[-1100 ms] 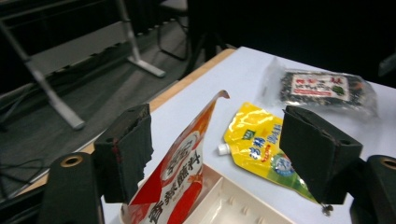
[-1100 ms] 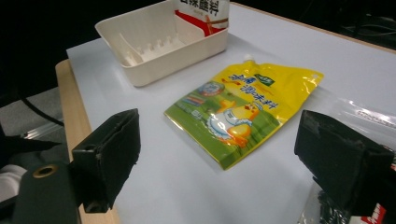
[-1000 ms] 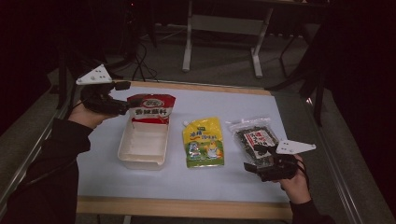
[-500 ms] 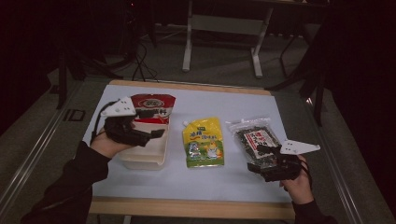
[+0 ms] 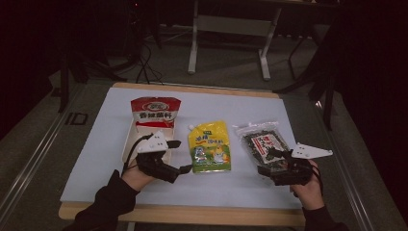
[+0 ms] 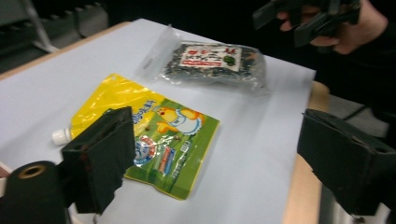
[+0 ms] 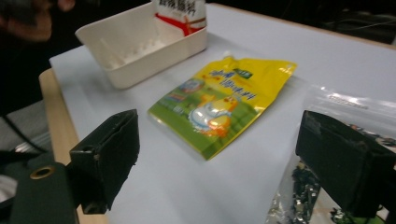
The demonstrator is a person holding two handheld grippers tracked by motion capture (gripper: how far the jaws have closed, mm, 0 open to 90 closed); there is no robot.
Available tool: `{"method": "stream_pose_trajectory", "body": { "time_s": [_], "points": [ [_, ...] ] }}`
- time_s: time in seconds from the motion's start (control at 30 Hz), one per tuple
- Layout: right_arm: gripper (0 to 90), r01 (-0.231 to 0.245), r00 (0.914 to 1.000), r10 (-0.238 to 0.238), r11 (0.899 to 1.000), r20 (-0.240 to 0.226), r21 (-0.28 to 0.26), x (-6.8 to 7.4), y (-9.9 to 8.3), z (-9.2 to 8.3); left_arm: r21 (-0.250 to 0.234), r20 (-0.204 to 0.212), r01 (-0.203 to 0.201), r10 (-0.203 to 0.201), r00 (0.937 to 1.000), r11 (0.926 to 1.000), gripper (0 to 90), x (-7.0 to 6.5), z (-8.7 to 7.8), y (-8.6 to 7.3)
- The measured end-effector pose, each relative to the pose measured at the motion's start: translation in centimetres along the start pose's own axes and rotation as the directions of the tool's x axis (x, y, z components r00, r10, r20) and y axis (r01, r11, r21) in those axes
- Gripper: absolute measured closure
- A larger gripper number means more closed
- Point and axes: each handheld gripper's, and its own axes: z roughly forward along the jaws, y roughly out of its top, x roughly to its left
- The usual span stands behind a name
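My left gripper [image 5: 182, 156] hovers low over the near end of the white tray [image 5: 129, 139], pointing right at the yellow-green spout pouch [image 5: 209, 147]. Its jaws have just been opening and stand open with nothing between them. In the left gripper view the pouch [image 6: 154, 135] lies flat beyond the jaws. My right gripper [image 5: 266, 162] rests open at the near end of the clear bag of dark dried food [image 5: 262, 142]. A red pouch [image 5: 155, 111] lies with its lower end in the tray.
The white sheet on the table ends at a wooden front edge [image 5: 192, 214] just before both hands. In the right gripper view the tray [image 7: 140, 44] shows white grains inside. Metal stand legs [image 5: 226, 43] rise on the floor behind the table.
The left hand came away from the red pouch at the far left, moved toward the near edge and down, and now sits by the yellow pouch. The right hand stayed put.
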Motion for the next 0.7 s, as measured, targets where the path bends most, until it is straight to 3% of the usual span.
{"method": "stream_pose_trajectory", "body": {
  "time_s": [0.1,0.17,0.27,0.33,0.4,0.5,0.57,0.6,0.67,0.7],
  "points": [
    [9.8,-0.01,0.9998,0.011,0.999,0.017,-0.038,-0.1,0.0,-0.2,-0.042,-0.036,0.005,-0.007,0.9993,0.9991,10.4,-1.3,0.5,-0.8],
    [10.2,-0.01,0.9995,0.012,0.999,0.031,-0.039,-0.2,0.0,-0.4,-0.034,-0.068,0.0,-0.002,0.9977,0.9994,9.7,-2.2,1.0,-1.4],
    [19.1,0.0,0.9978,0.001,1.0,0.066,-0.023,-0.6,-0.1,-0.5,-0.048,-0.087,0.021,-0.025,0.9959,0.9986,9.4,-3.2,1.7,-2.2],
    [29.1,-0.009,0.9964,0.01,1.0,0.084,-0.016,-1.0,-0.2,-0.7,-0.026,-0.1,0.0,-0.002,0.995,0.9997,9.4,-3.9,2.2,-2.5],
    [36.2,-0.006,0.9939,0.006,1.0,0.11,-0.001,-1.7,-0.4,-0.9,-0.015,-0.081,0.002,-0.004,0.9967,0.9999,9.2,-4.3,2.5,-2.8],
    [39.0,-0.007,0.9916,0.007,1.0,0.129,0.007,-2.3,-0.5,-1.1,-0.003,-0.06,-0.001,0.001,0.9982,1.0,9.2,-4.8,3.0,-3.2],
    [49.7,-0.007,0.9856,0.001,0.999,0.169,0.035,-3.5,-0.7,-1.2,-0.007,-0.054,0.006,-0.006,0.9985,1.0,6.3,-4.9,3.3,-3.5],
    [49.7,-0.007,0.9856,0.001,0.999,0.169,0.035,-3.5,-0.7,-1.2,-0.008,-0.049,0.007,-0.007,0.9988,0.9999,6.3,-5.0,3.5,-3.6],
    [59.2,-0.014,0.9831,0.004,0.998,0.183,0.056,-4.5,-0.8,-1.3,-0.009,-0.041,0.009,-0.009,0.9991,0.9999,5.6,-5.1,3.7,-3.8],
    [62.5,-0.009,0.977,-0.007,0.997,0.213,0.073,-5.1,-0.8,-1.2,-0.01,-0.033,0.009,-0.01,0.9994,0.9999,5.5,-5.1,3.8,-3.9]
  ]
}}
